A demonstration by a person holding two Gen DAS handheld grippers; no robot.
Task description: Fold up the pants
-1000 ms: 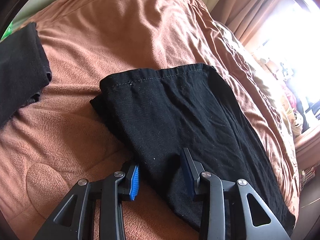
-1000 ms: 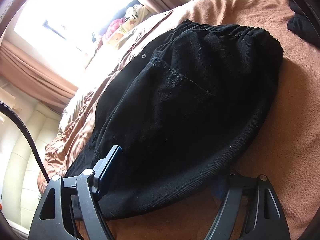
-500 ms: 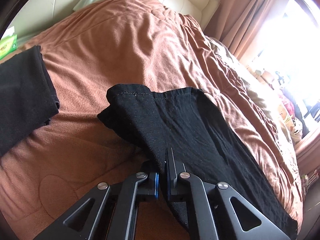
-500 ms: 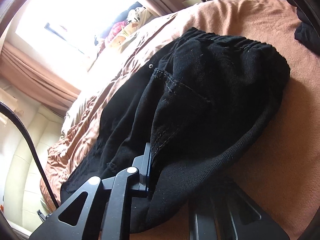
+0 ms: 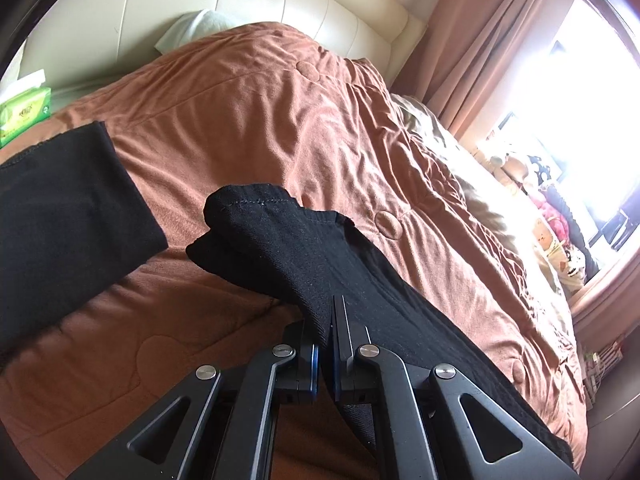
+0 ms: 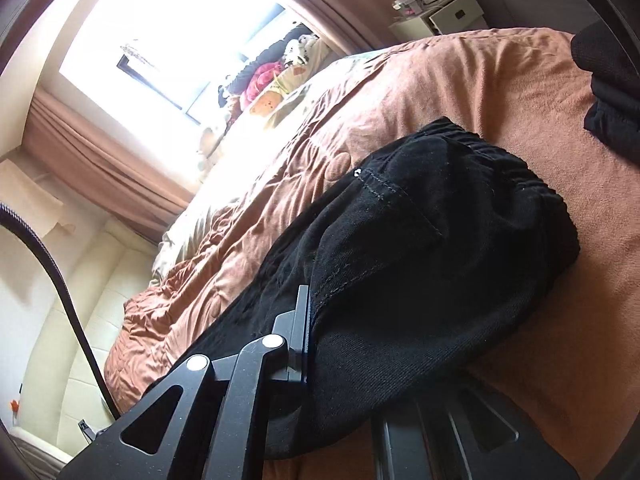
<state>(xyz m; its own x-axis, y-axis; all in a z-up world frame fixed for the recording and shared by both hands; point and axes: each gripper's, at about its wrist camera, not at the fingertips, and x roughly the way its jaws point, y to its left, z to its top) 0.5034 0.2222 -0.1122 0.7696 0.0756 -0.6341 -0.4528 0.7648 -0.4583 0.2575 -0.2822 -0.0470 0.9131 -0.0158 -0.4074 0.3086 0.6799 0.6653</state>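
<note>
- The folded black cloth lies flat on the left part of the rust-brown quilted bedspread, well apart from the work; a green tissue pack sits behind it near the cream padded headboard. I judge these are not part of the present step.
- The black cotton pants lie along the bedspread, with the hemmed leg end toward the headboard and the legs running down to the right in the left wrist view.
- The left gripper is closed tight on the near edge of the leg part; the fabric is pinched between the blue pads and already raised from the bedspread there.
- In the right wrist view, the elastic waistband and a stitched back pocket are the far part of the pants, which rest on the bedspread near another dark garment at the right edge.
- The right gripper is also clamped on the near edge of the seat part; only one finger shows, the other is hidden under the fabric.
- My judgement: the step in hand is the lift of the near long edge for a lengthwise fold.
- The next move calls for both hands to carry this edge together over to the far edge, at equal height, and to let go only when the edges meet, otherwise the fold becomes crooked.
</note>
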